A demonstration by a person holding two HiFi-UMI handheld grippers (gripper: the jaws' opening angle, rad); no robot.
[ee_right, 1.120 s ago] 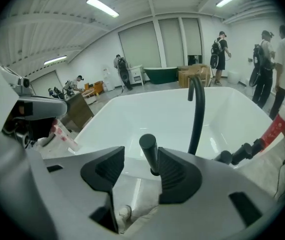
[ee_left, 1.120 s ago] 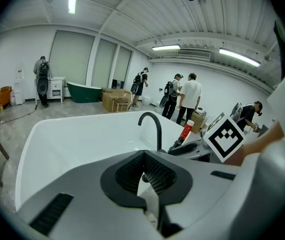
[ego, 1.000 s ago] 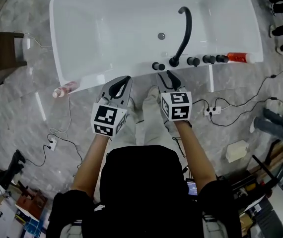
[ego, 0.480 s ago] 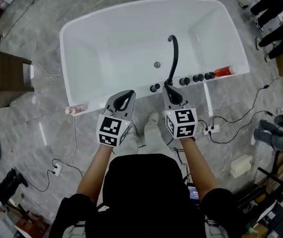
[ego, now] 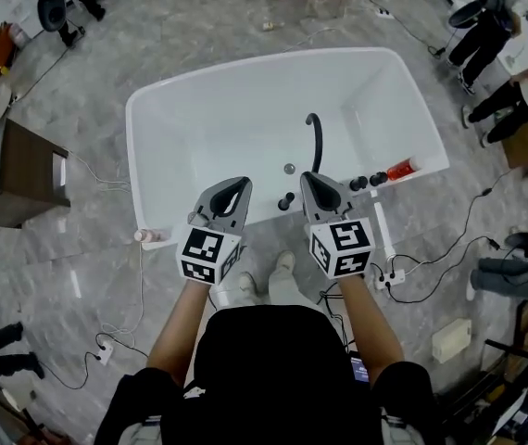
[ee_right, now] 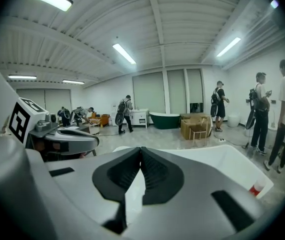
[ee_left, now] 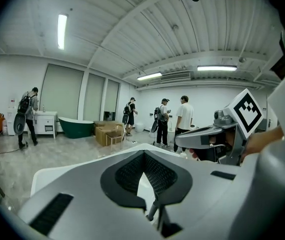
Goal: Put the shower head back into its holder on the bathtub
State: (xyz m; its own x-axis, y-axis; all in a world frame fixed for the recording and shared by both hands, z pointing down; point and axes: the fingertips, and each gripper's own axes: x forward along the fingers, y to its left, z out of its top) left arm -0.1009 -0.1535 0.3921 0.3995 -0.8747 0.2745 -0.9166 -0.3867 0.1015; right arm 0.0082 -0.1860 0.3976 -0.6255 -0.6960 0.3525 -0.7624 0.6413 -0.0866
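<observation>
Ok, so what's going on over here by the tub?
A person stands at the near side of a white bathtub, with tongs in each hand. The left tongs and the right tongs are both shut with nothing in them, held above the near rim close to the black spout and the knobs. The job is putting the shower head into its holder, but I can't make out either one clearly, so I can't tell whether that's done.
</observation>
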